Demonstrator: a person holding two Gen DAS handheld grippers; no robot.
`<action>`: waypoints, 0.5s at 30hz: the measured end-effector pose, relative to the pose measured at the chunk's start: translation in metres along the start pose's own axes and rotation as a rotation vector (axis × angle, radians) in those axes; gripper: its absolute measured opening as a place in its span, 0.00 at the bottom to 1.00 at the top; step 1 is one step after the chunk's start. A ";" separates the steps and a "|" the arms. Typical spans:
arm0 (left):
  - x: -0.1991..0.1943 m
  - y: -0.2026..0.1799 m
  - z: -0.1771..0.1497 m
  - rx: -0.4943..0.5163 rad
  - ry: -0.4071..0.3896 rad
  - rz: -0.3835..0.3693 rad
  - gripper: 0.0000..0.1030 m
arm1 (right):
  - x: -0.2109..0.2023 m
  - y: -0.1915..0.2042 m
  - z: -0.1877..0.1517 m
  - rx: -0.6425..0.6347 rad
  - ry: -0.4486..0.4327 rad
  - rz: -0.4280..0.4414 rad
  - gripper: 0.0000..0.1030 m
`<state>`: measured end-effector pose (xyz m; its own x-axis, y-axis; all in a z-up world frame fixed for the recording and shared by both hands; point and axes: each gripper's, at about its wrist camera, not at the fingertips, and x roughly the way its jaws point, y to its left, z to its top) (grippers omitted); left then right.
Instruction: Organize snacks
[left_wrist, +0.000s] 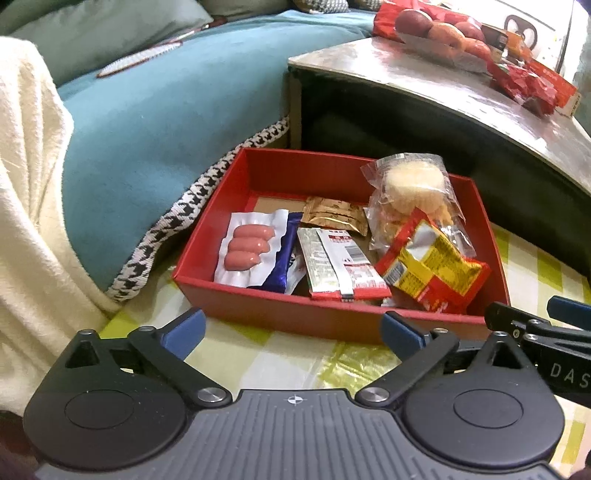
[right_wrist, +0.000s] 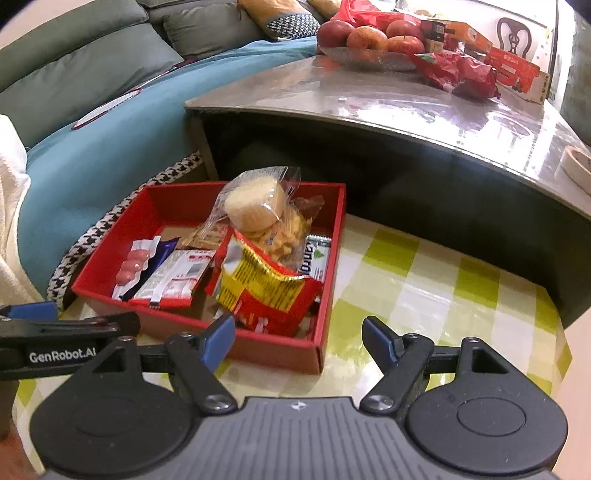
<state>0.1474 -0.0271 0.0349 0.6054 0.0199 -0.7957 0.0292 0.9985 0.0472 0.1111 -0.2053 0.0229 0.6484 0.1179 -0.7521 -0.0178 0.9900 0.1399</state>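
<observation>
Nearest you, the left gripper (left_wrist: 291, 330) hangs low over the checked tabletop (left_wrist: 280, 354) with its blue fingers (left_wrist: 184, 326) spread wide and nothing between them. The right gripper (right_wrist: 299, 338) sits the same way, fingers (right_wrist: 380, 338) wide and empty, just in front of the red box (right_wrist: 280, 350).

The snacks lie in that red box (left_wrist: 295, 314), which rests on the checked cloth beside the teal cushion (left_wrist: 147, 122). On the left of the box is the sausage pack (left_wrist: 249, 245), flat and sealed; it is probably slick, so pinch a white edge, not the sausages. The foil wrappers next to it, the red-and-white sachet (left_wrist: 340, 262) and the brown packet (left_wrist: 334, 216), look light and thin; take them by a free edge. The red-and-yellow bag (left_wrist: 432, 273) is crumpled and likely crinkly and springy, so grip a fold. The clear-wrapped cake (left_wrist: 413, 184) rides on top of the heap, looks soft and easily crushed; hold its twisted film end.

The right view shows you a white wrapper with green print (right_wrist: 314, 258) along the box's far side, hidden in the left view behind the bag. It also shows more of the grey table (right_wrist: 369, 110) with the apples (right_wrist: 369, 35). The left view gives a clearer look at the sausage pack and the blue wrapper (left_wrist: 284, 258) under it.
</observation>
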 end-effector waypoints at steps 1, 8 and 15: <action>-0.002 -0.001 -0.003 0.008 -0.003 0.003 1.00 | -0.003 0.000 -0.002 0.003 -0.002 0.002 0.76; -0.011 -0.003 -0.020 0.020 0.007 0.006 1.00 | -0.020 -0.002 -0.020 0.020 0.005 -0.003 0.76; -0.024 -0.004 -0.037 0.031 0.005 0.008 1.00 | -0.035 -0.002 -0.038 0.016 0.010 -0.017 0.76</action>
<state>0.1035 -0.0293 0.0313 0.6014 0.0282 -0.7985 0.0490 0.9962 0.0721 0.0595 -0.2083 0.0244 0.6410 0.1022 -0.7607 0.0052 0.9905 0.1375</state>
